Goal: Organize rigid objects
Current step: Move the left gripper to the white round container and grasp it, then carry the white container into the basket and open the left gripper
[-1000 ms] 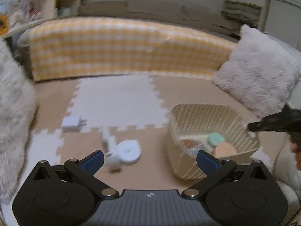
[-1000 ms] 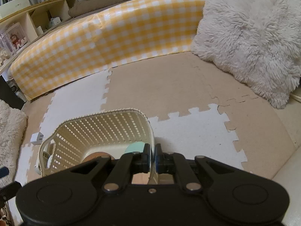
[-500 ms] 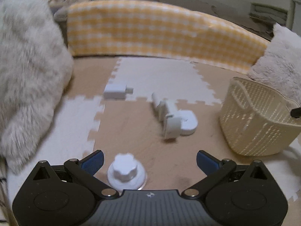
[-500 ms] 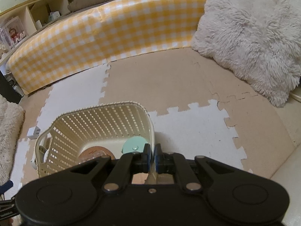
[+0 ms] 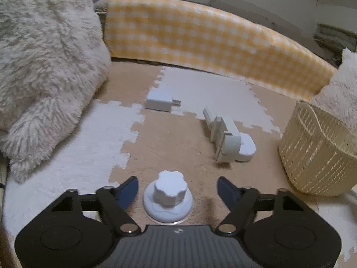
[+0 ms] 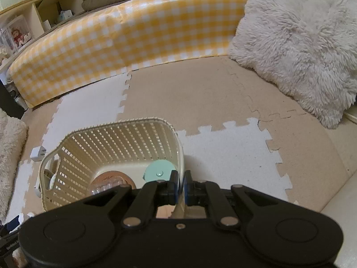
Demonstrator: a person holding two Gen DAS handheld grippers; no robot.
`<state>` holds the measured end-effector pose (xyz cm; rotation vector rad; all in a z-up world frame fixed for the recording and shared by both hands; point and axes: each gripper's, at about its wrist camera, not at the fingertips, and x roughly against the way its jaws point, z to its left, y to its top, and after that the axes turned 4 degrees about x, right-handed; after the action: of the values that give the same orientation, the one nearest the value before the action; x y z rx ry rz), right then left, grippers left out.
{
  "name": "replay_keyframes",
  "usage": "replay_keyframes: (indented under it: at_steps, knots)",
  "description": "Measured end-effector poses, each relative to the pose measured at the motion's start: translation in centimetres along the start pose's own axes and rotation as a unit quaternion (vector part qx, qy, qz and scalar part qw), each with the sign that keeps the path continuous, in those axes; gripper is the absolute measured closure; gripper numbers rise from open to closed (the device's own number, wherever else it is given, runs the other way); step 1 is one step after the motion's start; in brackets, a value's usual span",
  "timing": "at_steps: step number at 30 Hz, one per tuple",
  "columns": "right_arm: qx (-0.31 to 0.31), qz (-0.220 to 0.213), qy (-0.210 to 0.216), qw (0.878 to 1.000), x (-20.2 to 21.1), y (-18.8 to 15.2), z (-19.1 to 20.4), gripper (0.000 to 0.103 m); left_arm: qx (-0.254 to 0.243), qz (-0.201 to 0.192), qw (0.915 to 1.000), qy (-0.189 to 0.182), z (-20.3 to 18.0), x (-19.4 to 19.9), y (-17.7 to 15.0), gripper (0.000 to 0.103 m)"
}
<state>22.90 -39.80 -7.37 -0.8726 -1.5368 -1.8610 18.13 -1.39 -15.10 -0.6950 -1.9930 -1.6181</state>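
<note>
My left gripper (image 5: 177,187) is open, its blue-padded fingers either side of a white round knob-topped lid (image 5: 168,195) on the foam mat. Beyond lie a white charger plug (image 5: 161,103) and a white folded gadget with a round base (image 5: 229,138). The cream lattice basket (image 5: 316,147) stands at the right. My right gripper (image 6: 181,184) is shut on the basket's near rim (image 6: 180,156). Inside the basket are a mint round case (image 6: 159,170) and a brown disc with a clear piece (image 6: 111,181).
A fluffy white cushion (image 5: 44,67) lies left of the left gripper, another cushion (image 6: 299,44) far right. A yellow checked barrier (image 6: 133,44) bounds the mat at the back. Shelves (image 6: 33,26) stand behind it. The charger plug (image 6: 38,154) shows left of the basket.
My left gripper swung left away from the basket and came down around the white knob lid. The right gripper stayed shut on the basket rim, which shifted slightly.
</note>
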Motion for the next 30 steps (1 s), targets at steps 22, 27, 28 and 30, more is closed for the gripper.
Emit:
replay_keyframes:
  at_steps: [22, 27, 28, 30]
  knots:
    - [0.001, 0.000, -0.001, 1.000, 0.0, -0.1, 0.1, 0.098, 0.007, -0.017, 0.9994, -0.029, -1.9, 3.2, 1.8, 0.071]
    - [0.003, 0.002, -0.001, 1.000, 0.0, 0.0, 0.1, 0.097, -0.002, -0.028, 0.9972, -0.069, -4.5, 5.3, 3.6, 0.071]
    - [0.003, 0.003, -0.001, 1.000, 0.0, 0.0, 0.1, 0.098, -0.006, -0.030, 0.9964, -0.079, -5.2, 5.8, 4.1, 0.071]
    - [0.002, 0.004, -0.001, 1.000, 0.0, 0.0, 0.1, 0.097, -0.015, -0.036, 0.9945, -0.097, -6.5, 6.6, 4.8, 0.071]
